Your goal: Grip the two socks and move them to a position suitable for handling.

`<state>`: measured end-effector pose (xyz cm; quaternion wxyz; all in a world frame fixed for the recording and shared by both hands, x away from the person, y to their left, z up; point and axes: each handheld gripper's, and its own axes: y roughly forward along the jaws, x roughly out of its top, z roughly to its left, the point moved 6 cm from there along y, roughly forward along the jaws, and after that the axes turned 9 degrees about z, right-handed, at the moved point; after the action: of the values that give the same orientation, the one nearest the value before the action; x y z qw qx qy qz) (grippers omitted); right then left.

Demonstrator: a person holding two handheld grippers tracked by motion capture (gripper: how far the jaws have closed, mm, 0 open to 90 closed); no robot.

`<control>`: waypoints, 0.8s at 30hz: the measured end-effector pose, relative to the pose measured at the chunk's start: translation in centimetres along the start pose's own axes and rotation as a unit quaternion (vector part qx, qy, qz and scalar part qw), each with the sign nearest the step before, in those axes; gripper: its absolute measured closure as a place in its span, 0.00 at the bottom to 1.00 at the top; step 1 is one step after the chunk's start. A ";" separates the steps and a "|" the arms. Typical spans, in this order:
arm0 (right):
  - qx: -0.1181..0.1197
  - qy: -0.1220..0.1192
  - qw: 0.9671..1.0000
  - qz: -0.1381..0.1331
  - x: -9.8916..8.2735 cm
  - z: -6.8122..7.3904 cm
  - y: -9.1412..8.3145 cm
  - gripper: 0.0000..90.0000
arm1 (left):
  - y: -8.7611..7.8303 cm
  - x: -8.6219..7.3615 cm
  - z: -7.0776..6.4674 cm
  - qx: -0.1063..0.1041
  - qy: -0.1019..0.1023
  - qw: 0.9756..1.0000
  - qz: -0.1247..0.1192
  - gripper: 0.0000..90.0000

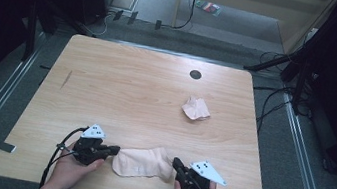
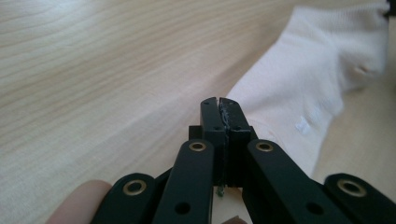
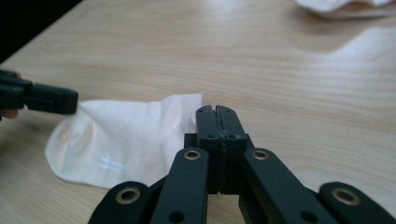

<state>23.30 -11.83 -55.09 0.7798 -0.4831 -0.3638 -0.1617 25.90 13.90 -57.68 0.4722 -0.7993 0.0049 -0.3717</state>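
Observation:
A pale pink sock (image 1: 141,163) lies flat near the table's front edge, between my two grippers. My left gripper (image 1: 115,150) is at its left end, jaws shut, tips level with the sock (image 2: 317,70) edge in the left gripper view (image 2: 218,100). I see no fabric between them. At the sock's right end is my right gripper (image 1: 176,162), also shut. In the right gripper view (image 3: 217,109) its tips stand just beside the sock (image 3: 121,140) cuff corner. The left gripper (image 3: 42,98) appears there at the sock's far end.
A second, crumpled pale sock (image 1: 196,109) lies toward the right middle of the wooden table (image 1: 133,79), and its edge shows at the top of the right gripper view (image 3: 345,7). A dark round grommet (image 1: 195,74) sits near the far edge. Cables trail from both grippers.

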 end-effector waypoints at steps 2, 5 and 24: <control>-0.009 0.013 1.000 0.009 -0.3 -0.4 0.6 0.97 | 0.3 0.2 0.3 0.005 -0.014 1.000 -0.008 0.96; -0.026 0.024 0.999 -0.004 -0.4 -0.9 0.6 0.76 | -0.1 0.3 0.5 0.015 -0.017 1.000 -0.020 0.79; -0.104 -0.098 0.990 0.004 8.9 -5.2 5.9 0.61 | -1.2 0.3 4.2 0.048 -0.060 0.993 -0.091 0.40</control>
<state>35.11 -12.59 -53.79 0.6868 -0.5764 -0.4176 -0.1474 28.23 17.59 -57.74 0.4740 -0.7937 -0.1138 -0.3640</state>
